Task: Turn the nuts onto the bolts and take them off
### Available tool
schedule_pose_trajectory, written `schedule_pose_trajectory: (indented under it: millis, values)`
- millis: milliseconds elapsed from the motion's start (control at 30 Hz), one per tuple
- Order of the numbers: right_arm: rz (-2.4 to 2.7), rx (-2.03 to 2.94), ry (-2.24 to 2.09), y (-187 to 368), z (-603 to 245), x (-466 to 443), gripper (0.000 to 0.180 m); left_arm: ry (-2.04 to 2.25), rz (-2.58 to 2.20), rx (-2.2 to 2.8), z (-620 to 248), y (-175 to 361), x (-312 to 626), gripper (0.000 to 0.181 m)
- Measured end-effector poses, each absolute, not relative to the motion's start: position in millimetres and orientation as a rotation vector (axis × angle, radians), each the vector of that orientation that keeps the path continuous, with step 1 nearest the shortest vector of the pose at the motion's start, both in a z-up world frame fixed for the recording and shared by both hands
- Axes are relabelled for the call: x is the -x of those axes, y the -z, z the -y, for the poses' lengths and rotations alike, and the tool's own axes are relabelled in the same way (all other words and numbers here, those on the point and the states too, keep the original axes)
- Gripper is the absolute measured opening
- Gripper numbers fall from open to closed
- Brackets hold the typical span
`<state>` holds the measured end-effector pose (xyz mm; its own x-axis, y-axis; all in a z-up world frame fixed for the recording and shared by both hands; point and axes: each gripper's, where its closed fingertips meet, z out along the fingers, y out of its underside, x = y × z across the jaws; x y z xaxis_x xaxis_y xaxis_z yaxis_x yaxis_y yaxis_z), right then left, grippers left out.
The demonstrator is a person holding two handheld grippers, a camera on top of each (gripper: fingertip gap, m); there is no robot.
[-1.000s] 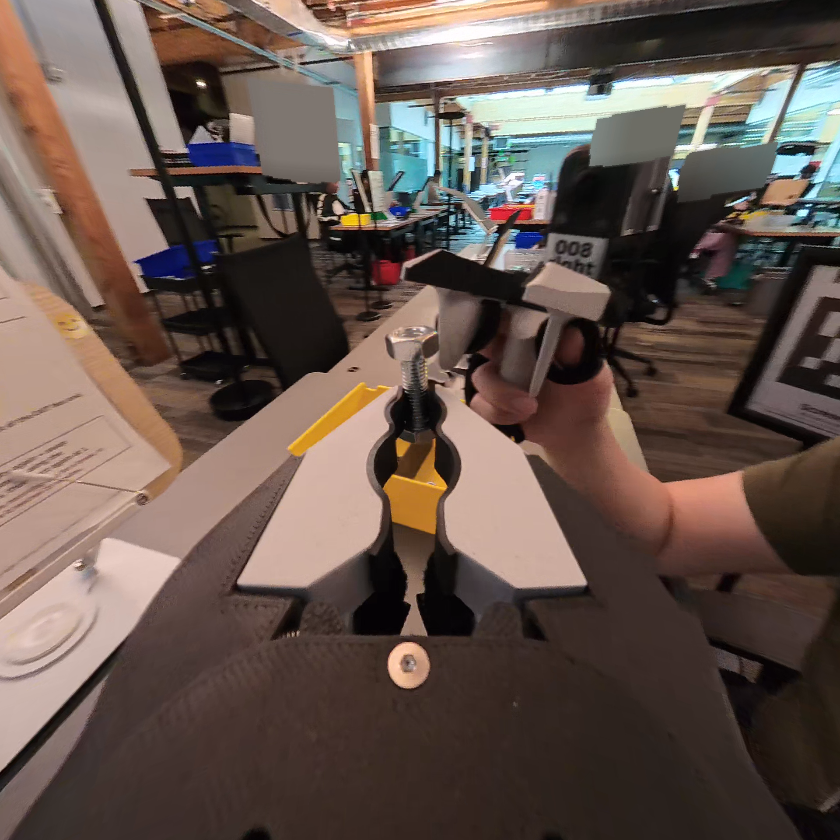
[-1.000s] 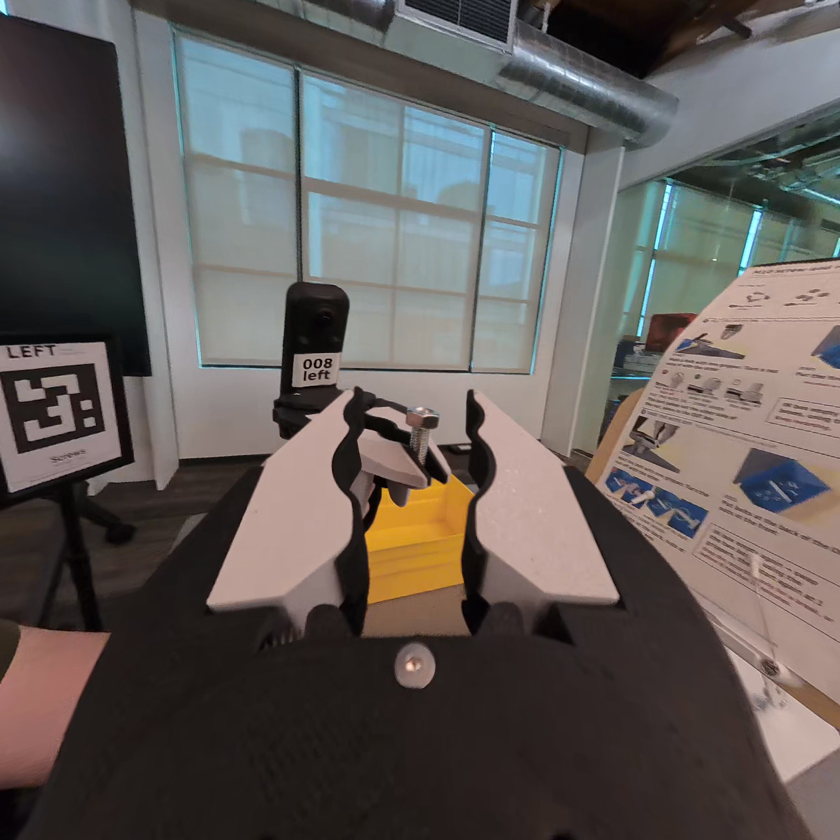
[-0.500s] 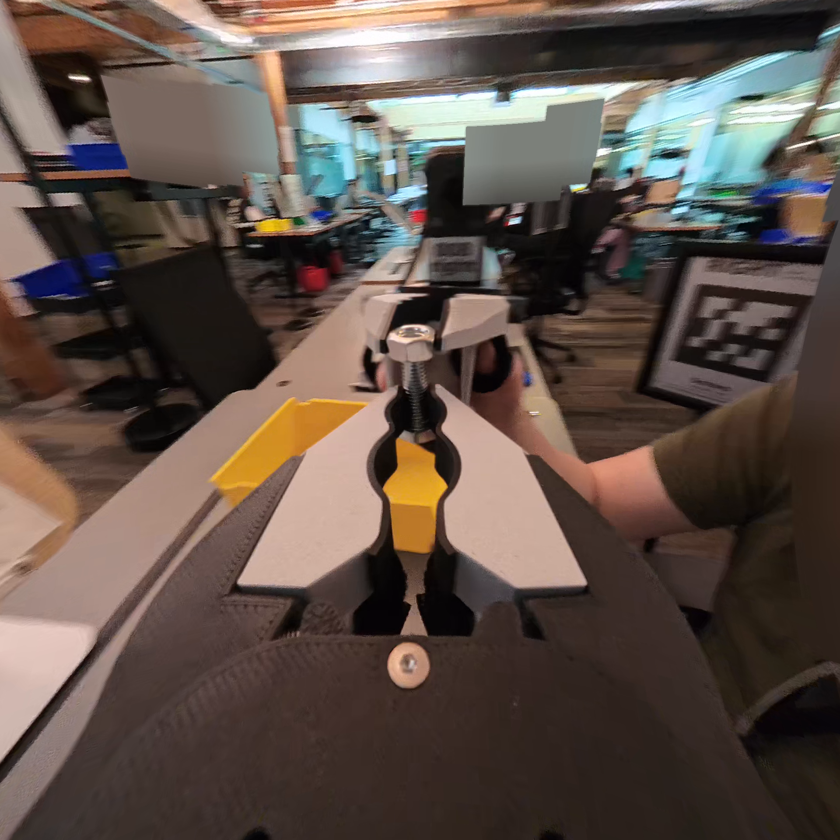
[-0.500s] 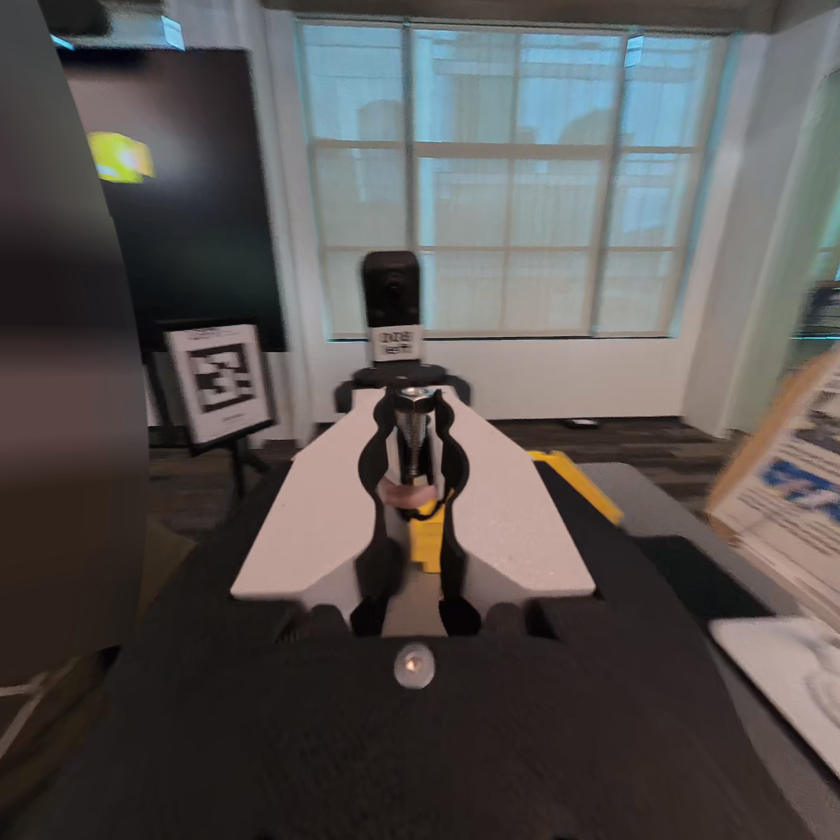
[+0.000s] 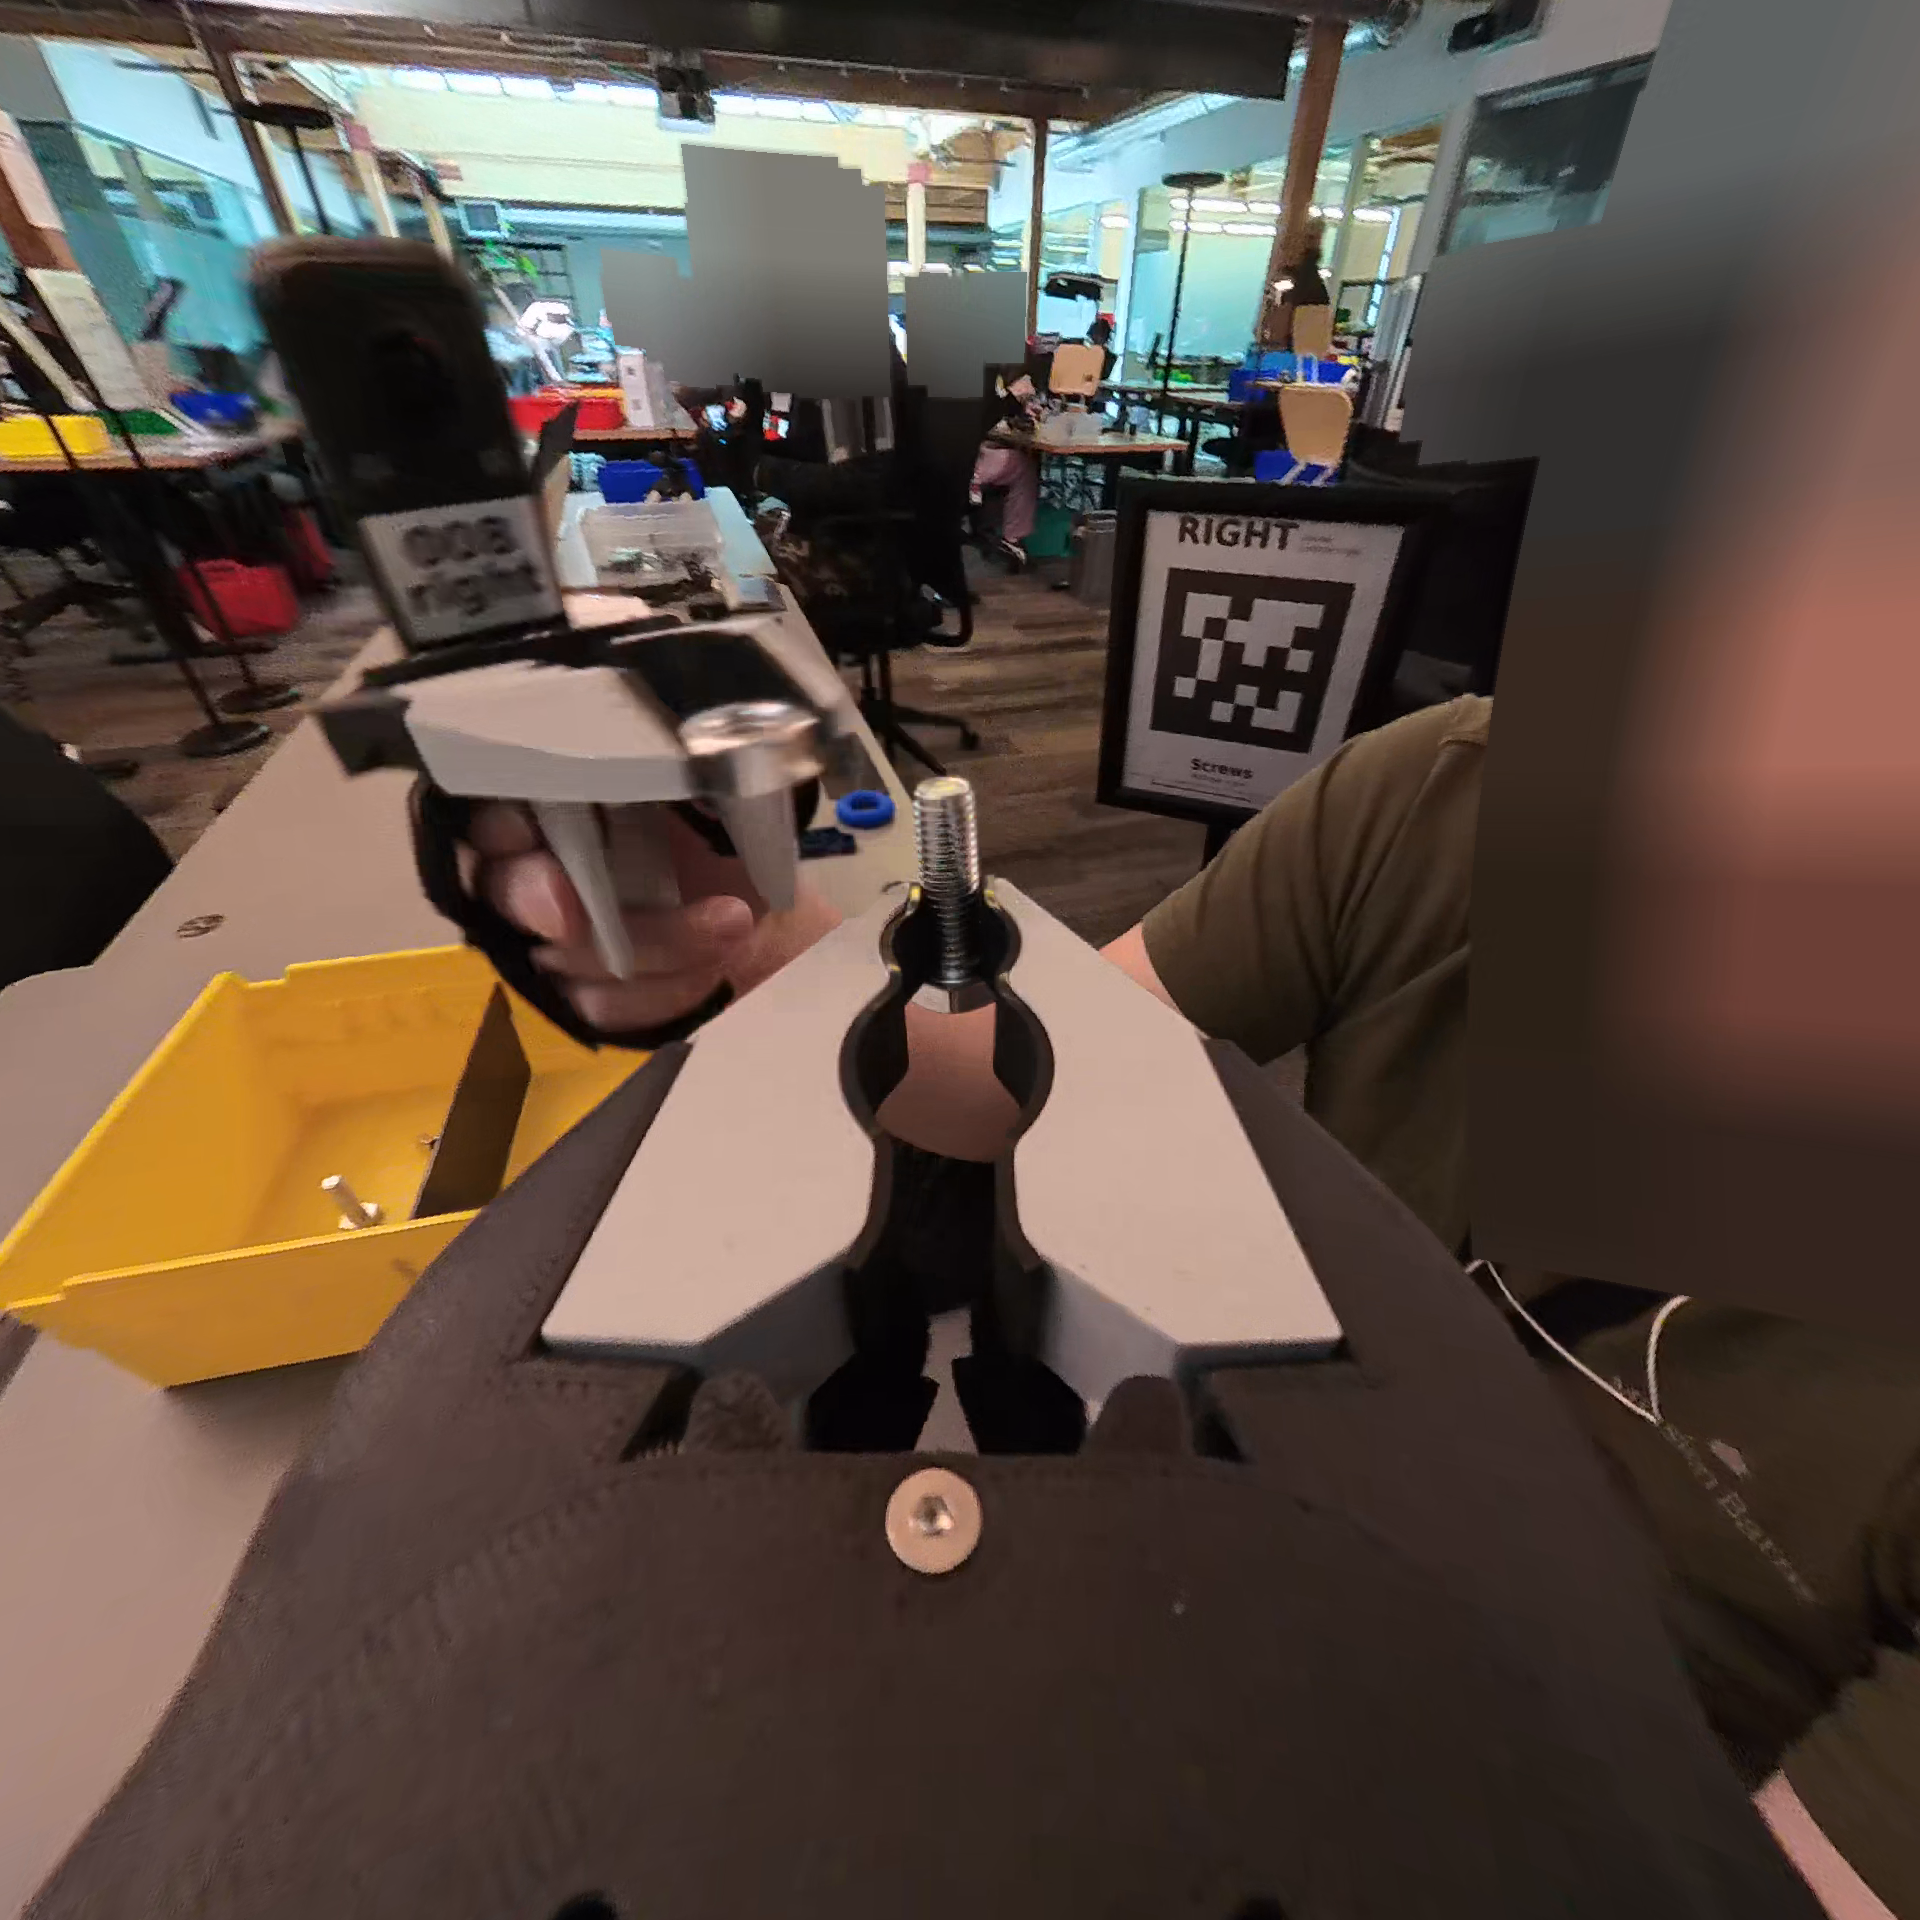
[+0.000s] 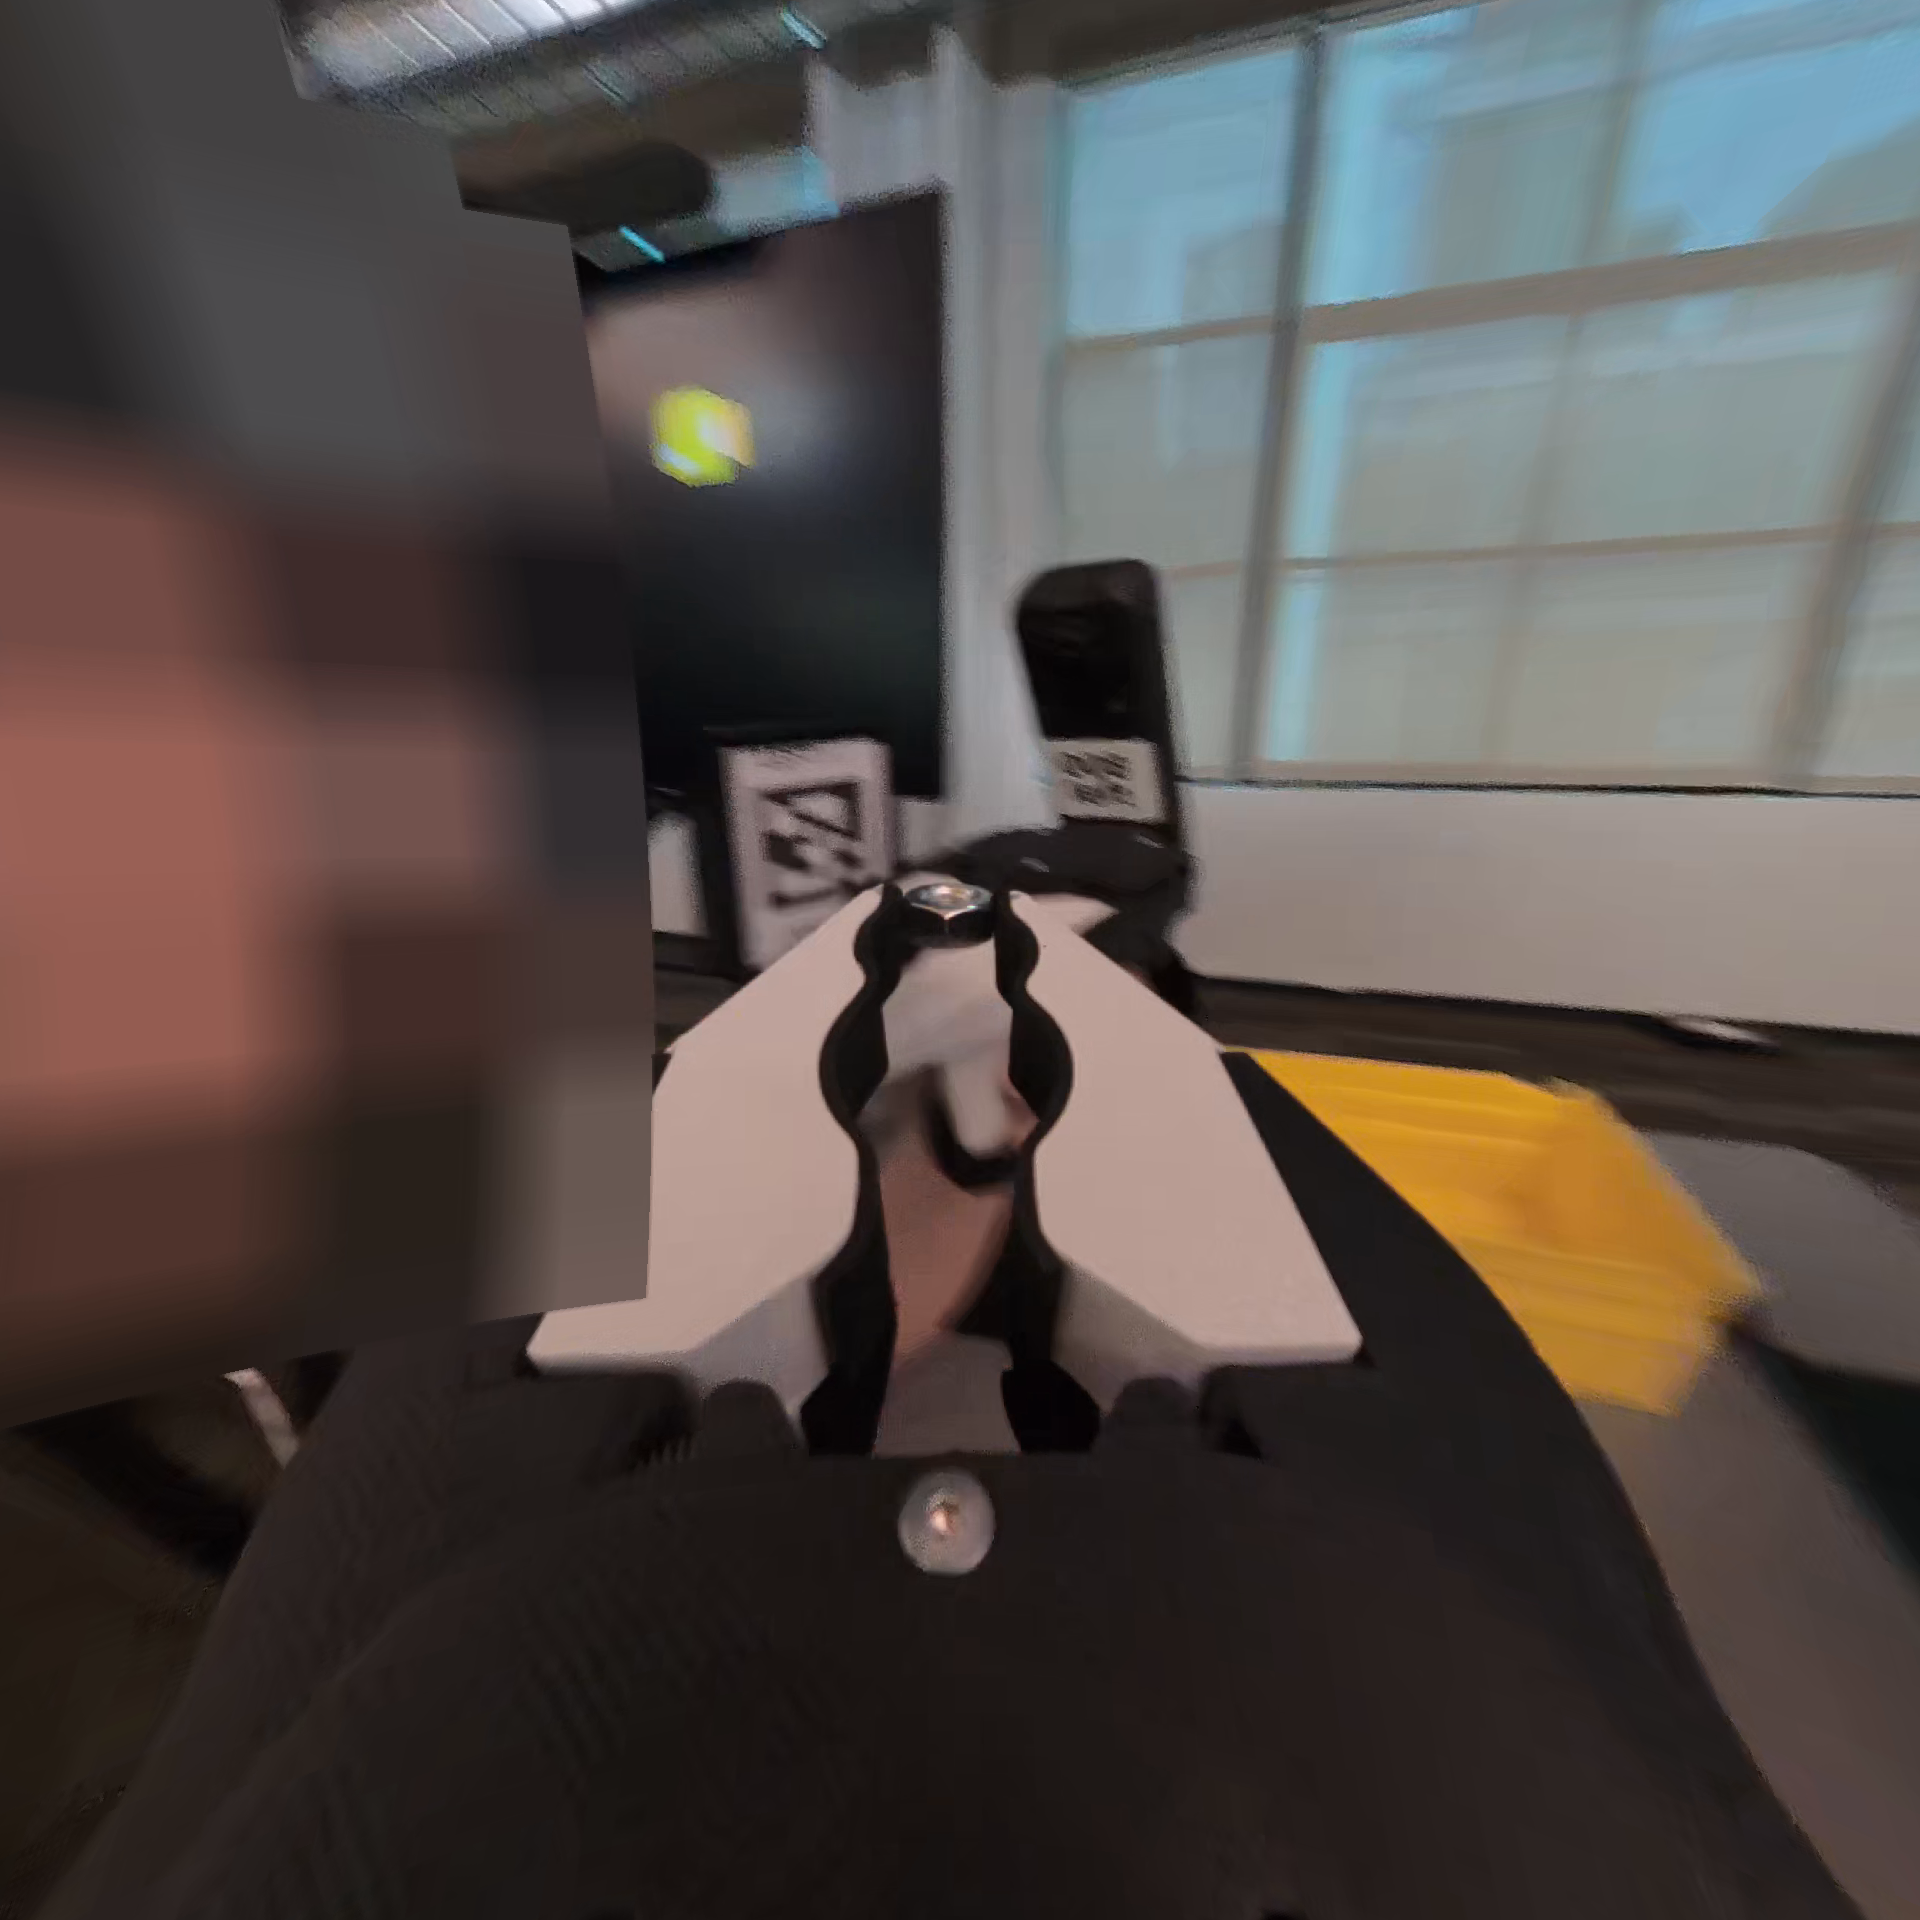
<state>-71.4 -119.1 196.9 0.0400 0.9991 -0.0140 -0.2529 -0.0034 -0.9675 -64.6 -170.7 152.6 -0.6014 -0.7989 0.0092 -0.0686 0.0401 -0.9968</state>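
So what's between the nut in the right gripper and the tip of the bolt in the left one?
Nothing: in the left wrist view an open gap separates the nut from the bolt, with only the far table behind.

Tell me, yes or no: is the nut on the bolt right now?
No. In the left wrist view the bolt stands bare in the left gripper, while the right gripper holds the nut off to its side.

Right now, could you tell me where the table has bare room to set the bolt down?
The grey tabletop is bare in front of the yellow plastic bin, and also beyond it, toward the small blue ring. The bin's compartment left of its black divider holds one small screw.
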Motion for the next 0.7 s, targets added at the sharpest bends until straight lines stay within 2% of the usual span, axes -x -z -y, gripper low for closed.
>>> schedule_pose_trajectory:
  millis: [33, 100, 233, 333, 500, 700]
  values:
    - [0.958, 1.119, -1.128, -191, 106, 57, 0.015, 1.613, -1.719, 0.882, 167, -155, 67, 0.008]
    - [0.942, 1.319, -0.724, -164, 81, 17, 0.016, 1.612, -1.691, 0.881, 163, -160, 73, 0.008]
    - [1.148, 1.714, -0.209, -60, 84, -71, 0.016, 1.601, -1.661, 0.864, 159, -167, 84, 0.008]
    - [1.234, 1.954, -0.243, 6, 102, -108, 0.017, 1.586, -1.655, 0.849, 158, -169, 88, 0.008]
    - [1.012, 2.054, -0.450, 28, 80, -134, 0.016, 1.594, -1.677, 0.844, 159, -167, 86, 0.008]
    - [0.984, 2.368, -0.557, 92, 84, -150, 0.017, 1.618, -1.694, 0.878, 157, -161, 77, 0.008]
